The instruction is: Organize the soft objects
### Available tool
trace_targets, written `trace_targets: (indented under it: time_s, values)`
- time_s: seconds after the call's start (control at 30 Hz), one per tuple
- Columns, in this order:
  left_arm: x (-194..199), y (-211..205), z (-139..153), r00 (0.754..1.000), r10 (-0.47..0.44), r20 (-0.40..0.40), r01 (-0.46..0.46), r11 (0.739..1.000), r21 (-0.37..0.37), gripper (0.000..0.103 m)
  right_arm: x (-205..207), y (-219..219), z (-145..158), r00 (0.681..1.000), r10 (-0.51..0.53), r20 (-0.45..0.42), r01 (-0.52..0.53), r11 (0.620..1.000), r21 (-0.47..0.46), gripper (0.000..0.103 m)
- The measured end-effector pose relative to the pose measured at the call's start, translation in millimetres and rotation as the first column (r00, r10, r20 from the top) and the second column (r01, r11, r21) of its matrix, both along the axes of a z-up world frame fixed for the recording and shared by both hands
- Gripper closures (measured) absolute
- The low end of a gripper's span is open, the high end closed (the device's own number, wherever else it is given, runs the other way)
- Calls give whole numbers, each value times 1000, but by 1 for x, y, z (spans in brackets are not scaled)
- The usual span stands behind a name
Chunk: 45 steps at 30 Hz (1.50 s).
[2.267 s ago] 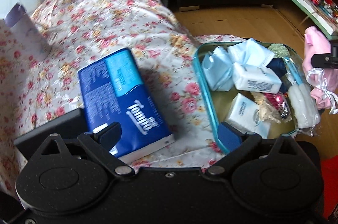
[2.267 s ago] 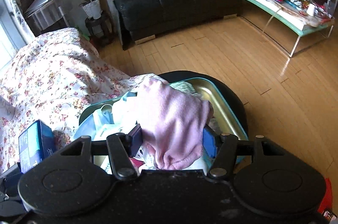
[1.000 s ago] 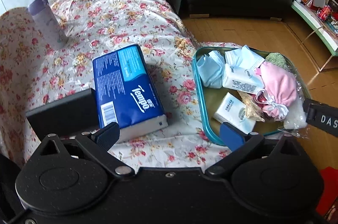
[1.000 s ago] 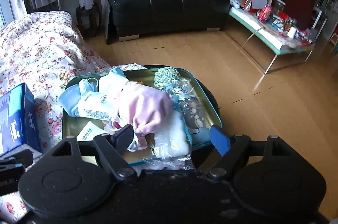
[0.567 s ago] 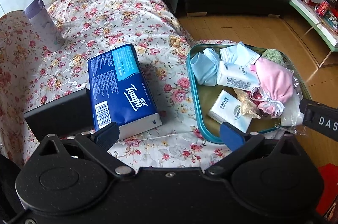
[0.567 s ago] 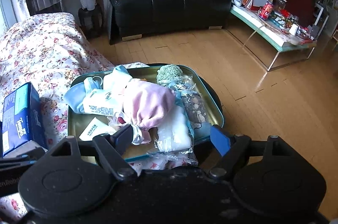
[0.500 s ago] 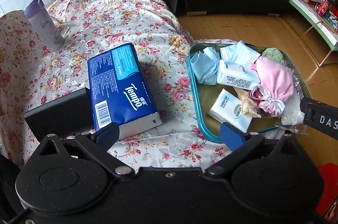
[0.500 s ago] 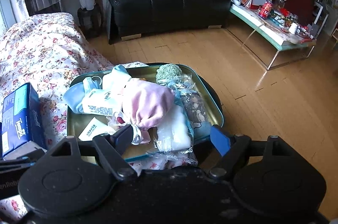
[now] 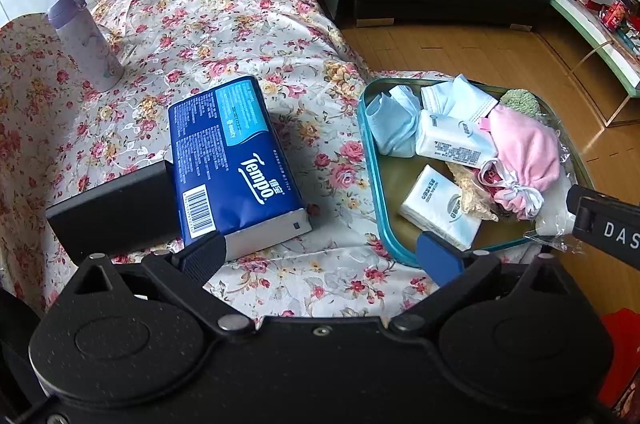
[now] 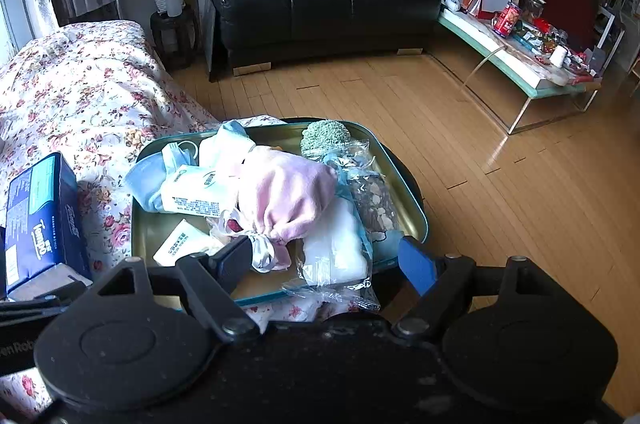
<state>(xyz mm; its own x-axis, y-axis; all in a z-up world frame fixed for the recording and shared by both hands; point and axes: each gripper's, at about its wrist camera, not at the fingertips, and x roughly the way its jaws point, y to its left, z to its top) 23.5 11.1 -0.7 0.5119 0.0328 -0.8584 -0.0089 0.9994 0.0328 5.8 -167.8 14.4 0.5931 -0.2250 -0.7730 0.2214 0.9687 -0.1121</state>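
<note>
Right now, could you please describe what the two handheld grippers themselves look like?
Each is matte black plastic: two round housings at the base, angled linkage arms with silver pivot pins. On the left gripper and the right gripper, one finger pad is black and ribbed, the other blue. White lettering "DAS" marks the right gripper's side in the left view. No hands or sleeves show.

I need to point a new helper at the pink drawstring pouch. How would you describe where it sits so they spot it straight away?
Find the teal-rimmed tray at the edge of the floral cloth, right of the blue tissue pack. The pink drawstring pouch lies on top of the pile inside, against a white tissue packet. It is the only pink, plush item there, cinched with a white ribbon.
</note>
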Motion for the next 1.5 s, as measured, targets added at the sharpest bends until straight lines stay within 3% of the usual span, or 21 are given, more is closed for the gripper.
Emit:
trace_targets:
  time_s: [1.5]
  values:
    - [3, 3, -7, 999, 18, -31, -18, 1000, -6, 5, 0, 6, -5, 999, 27, -17, -27, 999, 22, 24]
